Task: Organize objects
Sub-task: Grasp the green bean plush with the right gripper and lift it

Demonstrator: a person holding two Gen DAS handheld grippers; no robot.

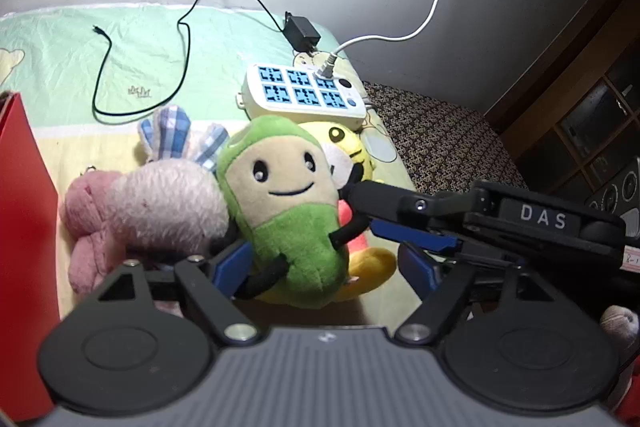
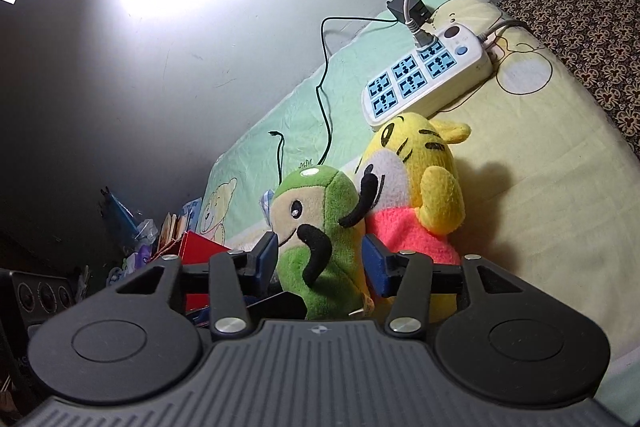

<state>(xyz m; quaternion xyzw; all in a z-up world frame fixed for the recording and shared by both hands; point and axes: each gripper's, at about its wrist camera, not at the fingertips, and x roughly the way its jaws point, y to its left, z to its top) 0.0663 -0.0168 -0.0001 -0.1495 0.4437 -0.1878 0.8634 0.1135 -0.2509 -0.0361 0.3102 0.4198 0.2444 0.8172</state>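
Green plush toy (image 1: 288, 203) is seen upright on the bed sheet (image 1: 72, 39), wedged between the pink plush (image 1: 152, 207) on one side and the yellow plush (image 2: 424, 187) behind and against it. In the right wrist view the right gripper (image 2: 320, 259) is spread, its blue pads (image 2: 267, 254) flanking the toy's lower body, near but apparently not yet pressing. The left gripper (image 1: 324, 267) is likewise spread around the toy's base; contact cannot be told. Closure is best made low on the torso, clear of the black limb (image 2: 316, 255), so the fabric is not merely pinched. A soft body will compress; a firm, centred squeeze is judged necessary. The neighbouring yellow plush may be dragged along if lifted carelessly. The power strip (image 1: 304, 93) and black cable (image 1: 140, 67) lie beyond, well apart, and the red box (image 1: 24, 227) stands at the left.
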